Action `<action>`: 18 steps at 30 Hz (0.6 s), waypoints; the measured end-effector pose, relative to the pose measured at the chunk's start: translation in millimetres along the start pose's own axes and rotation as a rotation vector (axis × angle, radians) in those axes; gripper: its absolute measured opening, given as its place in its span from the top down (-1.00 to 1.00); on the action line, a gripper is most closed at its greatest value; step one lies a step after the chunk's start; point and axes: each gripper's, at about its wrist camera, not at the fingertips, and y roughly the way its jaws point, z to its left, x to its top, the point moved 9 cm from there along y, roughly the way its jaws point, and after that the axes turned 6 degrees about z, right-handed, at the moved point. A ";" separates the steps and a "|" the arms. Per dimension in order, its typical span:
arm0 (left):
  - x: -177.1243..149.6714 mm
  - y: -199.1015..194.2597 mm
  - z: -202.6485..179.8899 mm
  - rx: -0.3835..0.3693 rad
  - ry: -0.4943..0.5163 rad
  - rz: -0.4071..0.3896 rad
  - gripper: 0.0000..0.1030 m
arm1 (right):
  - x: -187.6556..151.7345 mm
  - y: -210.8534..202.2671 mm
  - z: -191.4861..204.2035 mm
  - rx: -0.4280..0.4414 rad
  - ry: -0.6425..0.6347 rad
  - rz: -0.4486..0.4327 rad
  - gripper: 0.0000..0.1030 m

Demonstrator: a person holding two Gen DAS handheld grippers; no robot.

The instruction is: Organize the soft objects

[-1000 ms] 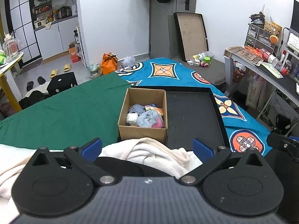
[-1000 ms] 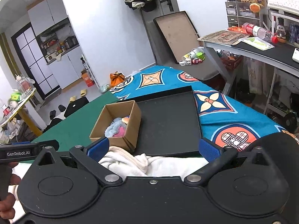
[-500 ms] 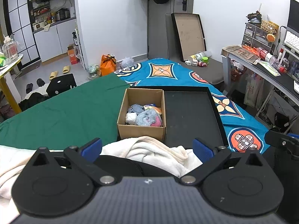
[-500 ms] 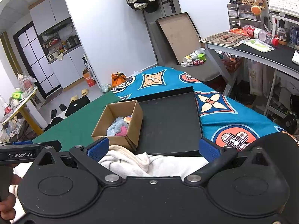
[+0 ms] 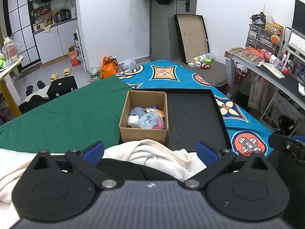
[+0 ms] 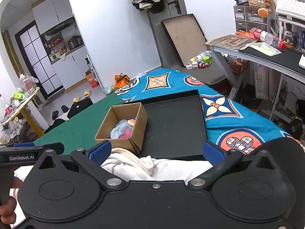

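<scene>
Both the left hand-held gripper (image 5: 150, 150) and the right hand-held gripper (image 6: 155, 152) hang wide and empty above a rumpled cream fleece blanket (image 5: 152, 152). At twelve o'clock, an open brown cardboard box (image 5: 144, 133) holds fluffy blue, pink and white soft pieces (image 5: 146, 119), beside a bare black rectangular tray (image 5: 194, 118). I reckon a shallow pinch could snag only loose fibres, or nudge the light box.

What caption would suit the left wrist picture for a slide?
Open left gripper above a cream blanket, facing a cardboard box of soft items beside an empty black tray.
</scene>
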 end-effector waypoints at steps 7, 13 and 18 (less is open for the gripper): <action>-0.1 -1.3 1.5 -0.004 -0.006 0.004 -0.98 | 1.3 -1.5 -1.9 -0.007 0.002 -0.002 -1.00; 0.9 -2.2 2.5 -0.001 -0.001 0.004 -0.98 | 0.7 -3.7 -1.4 -0.011 0.006 -0.006 -1.00; 2.2 -2.4 2.9 -0.005 -0.005 0.006 -0.98 | 1.2 -3.8 -0.2 -0.008 0.001 -0.005 -1.00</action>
